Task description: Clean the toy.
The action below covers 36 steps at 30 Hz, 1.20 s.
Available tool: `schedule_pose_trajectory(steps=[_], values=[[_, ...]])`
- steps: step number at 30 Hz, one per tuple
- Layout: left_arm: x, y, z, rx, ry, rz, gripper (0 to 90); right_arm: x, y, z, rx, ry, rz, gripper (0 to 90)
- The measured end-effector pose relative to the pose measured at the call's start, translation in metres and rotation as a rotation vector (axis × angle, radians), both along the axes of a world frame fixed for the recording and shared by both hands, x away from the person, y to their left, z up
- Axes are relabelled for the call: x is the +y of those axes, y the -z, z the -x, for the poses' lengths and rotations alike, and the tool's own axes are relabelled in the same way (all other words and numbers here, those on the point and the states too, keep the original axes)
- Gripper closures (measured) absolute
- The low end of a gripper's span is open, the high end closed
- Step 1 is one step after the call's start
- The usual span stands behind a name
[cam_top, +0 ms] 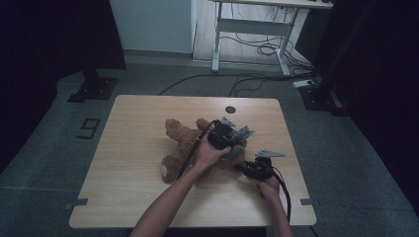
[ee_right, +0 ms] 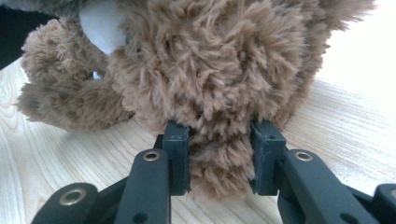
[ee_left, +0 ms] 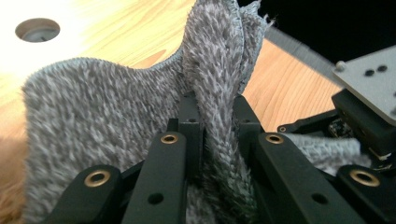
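Observation:
A brown plush bear (cam_top: 182, 143) lies on the wooden table (cam_top: 128, 148), spread from the middle toward the right. A grey fuzzy cloth (cam_top: 239, 139) sits over its right part. In the left gripper view my left gripper (ee_left: 217, 125) is shut on a fold of the grey cloth (ee_left: 98, 126), which stands up between the jaws. From above, the left gripper (cam_top: 232, 140) hovers over the bear's right side. My right gripper (ee_right: 219, 158) is shut on a tuft of the bear (ee_right: 210, 70), low at the tabletop. From above, the right gripper (cam_top: 243, 167) lies at the bear's right edge.
A round cable hole (cam_top: 230, 109) is in the table near its far edge. The other gripper's grey plate (ee_left: 369, 74) shows at the right of the left gripper view. Beyond the table stand a desk frame (cam_top: 252, 29) and floor cables (cam_top: 257, 49).

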<state>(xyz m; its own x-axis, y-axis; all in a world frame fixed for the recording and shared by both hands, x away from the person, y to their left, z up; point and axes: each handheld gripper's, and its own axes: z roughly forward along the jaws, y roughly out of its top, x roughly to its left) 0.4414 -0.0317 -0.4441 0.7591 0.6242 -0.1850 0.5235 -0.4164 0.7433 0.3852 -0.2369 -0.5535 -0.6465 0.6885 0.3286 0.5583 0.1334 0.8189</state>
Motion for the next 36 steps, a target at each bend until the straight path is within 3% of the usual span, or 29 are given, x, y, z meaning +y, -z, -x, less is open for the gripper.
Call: schedule_pose_trajectory(steps=[1,2,5,7,8,11,12,13,17,19,20,21,26,33,36], values=[[0.006,-0.004,0.001,-0.042,-0.020,-0.042,78.4,0.001,0.000,0.001,-0.005,0.001,0.008,66.0],[0.006,-0.004,0.001,-0.042,-0.020,-0.042,78.4,0.001,0.000,0.001,-0.005,0.001,0.008,66.0],[0.018,-0.009,0.004,-0.103,-0.061,-0.141,78.5,0.001,-0.001,0.001,-0.006,0.004,0.014,66.2],[0.032,-0.005,0.004,-0.108,-0.092,-0.196,78.5,0.000,0.000,0.001,-0.002,0.004,0.013,66.2],[0.039,-0.003,0.004,-0.105,-0.102,-0.202,78.5,0.000,0.000,0.000,-0.004,0.005,0.011,66.2],[0.062,0.000,0.008,-0.096,-0.120,-0.145,78.5,0.000,-0.001,0.000,-0.007,0.003,0.019,66.3],[0.069,-0.001,0.010,-0.114,-0.128,-0.139,78.5,0.000,-0.001,0.000,-0.007,0.003,0.019,66.3],[0.077,-0.004,0.013,-0.135,-0.140,-0.144,78.5,0.001,-0.001,0.001,-0.011,0.004,0.023,66.3],[0.103,-0.011,0.014,-0.156,-0.192,-0.160,78.5,0.001,-0.001,0.001,-0.010,0.006,0.021,66.3],[0.121,-0.011,0.008,-0.120,-0.225,-0.153,78.4,0.001,-0.001,0.001,-0.009,0.005,0.022,66.3],[0.121,-0.011,0.008,-0.120,-0.225,-0.153,78.4,0.001,-0.001,0.001,-0.009,0.005,0.022,66.3],[0.131,-0.007,0.005,-0.088,-0.238,-0.139,78.3,0.001,-0.001,0.001,-0.009,0.004,0.022,66.3],[0.142,0.000,0.006,-0.102,-0.265,-0.170,78.4,0.000,-0.001,0.000,-0.004,0.005,0.016,66.3],[0.166,0.016,0.006,-0.068,-0.311,-0.169,78.3,0.001,-0.001,0.000,0.000,0.007,0.010,66.4],[0.167,0.022,0.009,-0.067,-0.312,-0.179,78.3,0.001,-0.001,0.001,-0.001,0.007,0.010,66.4]])
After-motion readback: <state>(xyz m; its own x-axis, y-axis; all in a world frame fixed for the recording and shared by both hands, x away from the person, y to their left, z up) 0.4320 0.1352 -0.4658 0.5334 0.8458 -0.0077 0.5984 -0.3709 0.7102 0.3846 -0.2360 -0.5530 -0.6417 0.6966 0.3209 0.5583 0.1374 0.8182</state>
